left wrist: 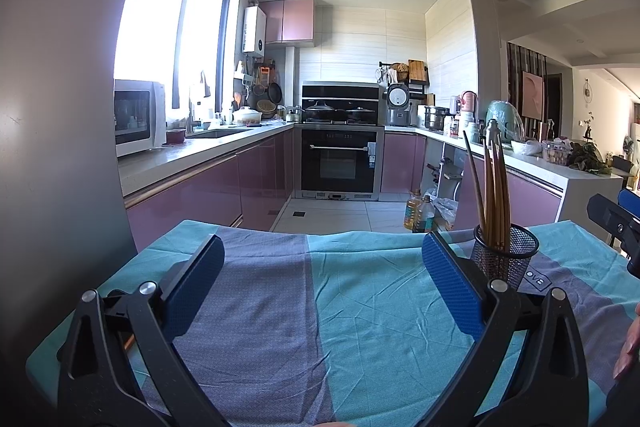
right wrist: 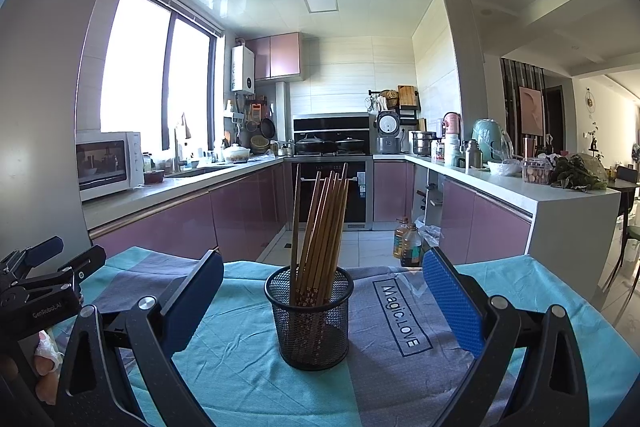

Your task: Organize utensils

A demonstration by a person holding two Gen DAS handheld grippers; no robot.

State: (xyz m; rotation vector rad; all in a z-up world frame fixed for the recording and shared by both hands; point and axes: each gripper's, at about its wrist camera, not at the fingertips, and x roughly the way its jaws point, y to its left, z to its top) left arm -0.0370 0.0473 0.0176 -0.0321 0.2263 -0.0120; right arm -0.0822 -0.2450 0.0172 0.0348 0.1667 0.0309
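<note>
With both the left gripper (left wrist: 322, 285) and right gripper (right wrist: 322, 301) wide open and empty, those light, stiff, slippery wooden chopsticks (right wrist: 320, 227) in the mesh holder (right wrist: 310, 323) look best pinched at their upper shafts.

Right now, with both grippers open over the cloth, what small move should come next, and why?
Probably draw both grippers back and finish. The chopsticks already stand bundled in the mesh holder, no utensil shows loose on the tablecloth, and the left gripper and right gripper are open and empty.
</note>
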